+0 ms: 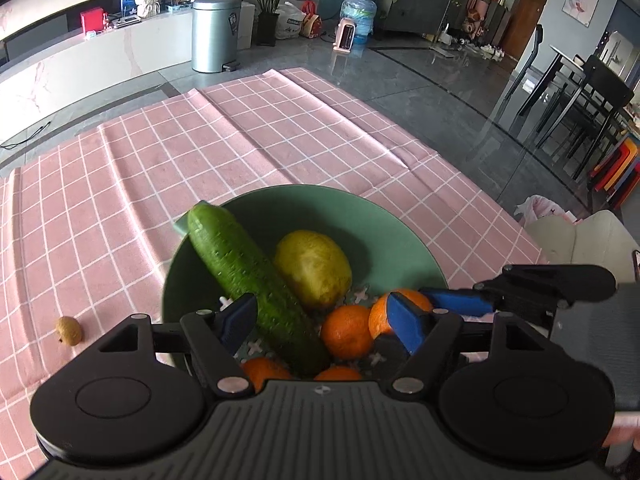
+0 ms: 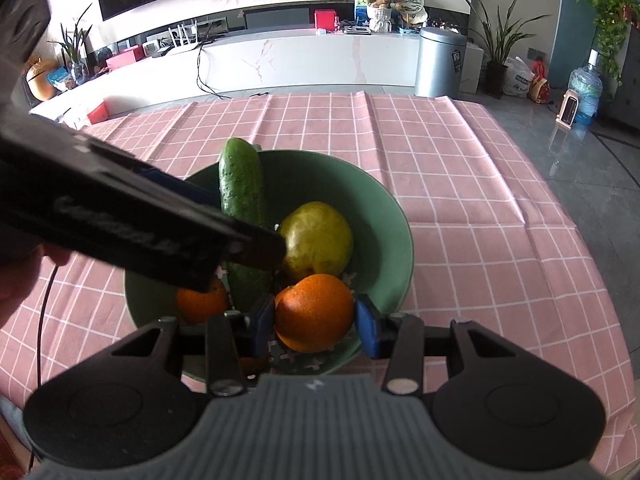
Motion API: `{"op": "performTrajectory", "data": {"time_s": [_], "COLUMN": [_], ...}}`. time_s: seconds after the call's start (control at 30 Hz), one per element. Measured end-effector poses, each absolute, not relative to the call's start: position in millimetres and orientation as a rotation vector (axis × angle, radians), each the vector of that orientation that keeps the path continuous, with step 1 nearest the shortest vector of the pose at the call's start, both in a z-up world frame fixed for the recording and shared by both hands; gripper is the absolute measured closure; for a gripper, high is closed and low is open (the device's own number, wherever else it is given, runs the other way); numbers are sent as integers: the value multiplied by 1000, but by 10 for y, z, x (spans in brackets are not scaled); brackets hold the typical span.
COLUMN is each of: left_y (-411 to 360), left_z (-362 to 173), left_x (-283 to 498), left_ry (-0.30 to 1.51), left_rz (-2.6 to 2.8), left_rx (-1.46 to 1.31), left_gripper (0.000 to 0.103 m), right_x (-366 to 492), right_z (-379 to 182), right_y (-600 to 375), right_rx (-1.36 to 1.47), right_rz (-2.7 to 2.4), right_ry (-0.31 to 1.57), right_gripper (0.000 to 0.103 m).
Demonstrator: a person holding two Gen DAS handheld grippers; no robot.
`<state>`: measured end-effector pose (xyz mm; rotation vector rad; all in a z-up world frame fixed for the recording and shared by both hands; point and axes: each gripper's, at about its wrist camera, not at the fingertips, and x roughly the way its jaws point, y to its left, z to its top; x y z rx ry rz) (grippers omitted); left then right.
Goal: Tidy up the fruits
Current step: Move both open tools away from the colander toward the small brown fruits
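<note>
A green bowl (image 1: 396,232) (image 2: 384,208) on the pink checked cloth holds a cucumber (image 1: 248,276) (image 2: 240,184), a yellow-green pear (image 1: 316,268) (image 2: 320,236) and several oranges (image 1: 346,332). My left gripper (image 1: 320,320) is open over the bowl, its blue pads either side of the cucumber's near end, one touching. My right gripper (image 2: 314,322) has its pads against an orange (image 2: 314,312) in the bowl, apparently shut on it. In the right wrist view the left gripper's body (image 2: 132,224) crosses over the bowl's left side.
A small brown fruit (image 1: 69,331) lies on the cloth (image 1: 240,140) left of the bowl. The table's right edge drops to a grey floor. A white chair back (image 1: 580,240) stands at the right. A silver bin (image 1: 216,32) stands beyond the table.
</note>
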<state>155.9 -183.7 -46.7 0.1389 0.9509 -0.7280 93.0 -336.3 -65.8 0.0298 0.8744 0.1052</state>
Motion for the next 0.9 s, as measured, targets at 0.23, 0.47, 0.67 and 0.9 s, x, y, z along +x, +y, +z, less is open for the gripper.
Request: {"op": "performTrajectory", "data": {"time_s": [0.23,0.47,0.67,0.9], "left_y": [-1556,-1359,-1281,-1228], "left_z": [-481,-464,-453,-427], "left_x": [1514,1501,1499,1433], "left_ry": [946,927,929,932], "left_rz": [-652,-593,-573,-561], "left_rx": [133,97,92,107], "left_gripper": [20,20,20,20], "right_x": [970,1070,1152,1136], "right_z": [-658,-704,-752,-722], "right_y": [-3355,-3169,-3100,-3090], "right_rx": [104,130,114,112], "right_rz": [148,188,152,132], "right_ry": [881,893,922,917], "right_gripper": [62,62,62,61]}}
